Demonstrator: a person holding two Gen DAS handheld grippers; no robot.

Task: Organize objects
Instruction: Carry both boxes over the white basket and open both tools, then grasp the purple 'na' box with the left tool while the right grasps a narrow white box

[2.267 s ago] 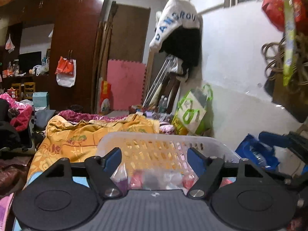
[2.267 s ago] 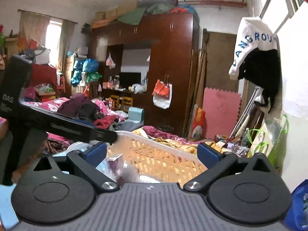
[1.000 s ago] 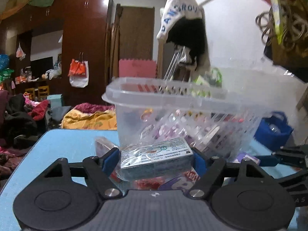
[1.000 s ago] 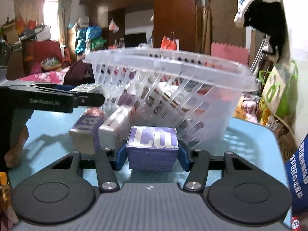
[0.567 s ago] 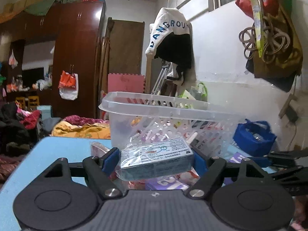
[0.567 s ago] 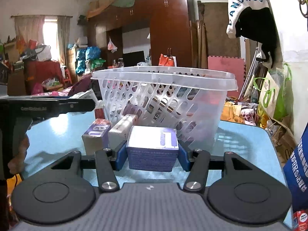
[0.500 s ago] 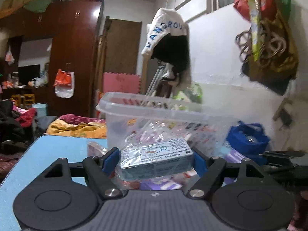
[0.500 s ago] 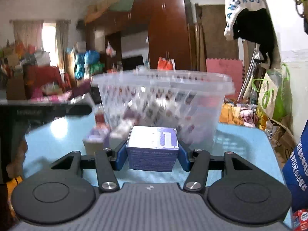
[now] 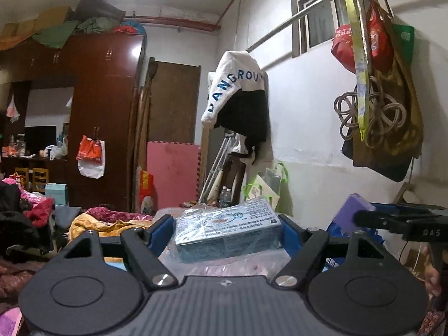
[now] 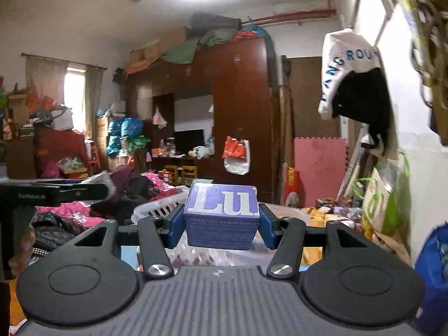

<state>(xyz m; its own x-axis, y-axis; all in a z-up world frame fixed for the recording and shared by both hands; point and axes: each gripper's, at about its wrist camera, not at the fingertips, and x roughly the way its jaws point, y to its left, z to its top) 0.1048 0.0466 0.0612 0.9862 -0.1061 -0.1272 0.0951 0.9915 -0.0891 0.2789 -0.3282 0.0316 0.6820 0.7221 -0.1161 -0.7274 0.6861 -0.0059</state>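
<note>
My left gripper (image 9: pixel 225 231) is closed on a teal pack (image 9: pixel 228 231) wrapped in clear plastic. The blue pads press on its two short ends, so the long axis of the pack runs across, from one finger to the other. Its printed top face looks up and the right end sits a little higher. The pack is in the air, above the basket (image 10: pixel 156 210), of which I see only a pale part of the rim under the fingers.

My right gripper (image 10: pixel 221 224) holds a purple box (image 10: pixel 222 215) between its pads. The face with the white letters "Lu" points up and toward my camera. The box is near to a cube, so I cannot tell its long axis. It is above the near rim of the basket.
</note>
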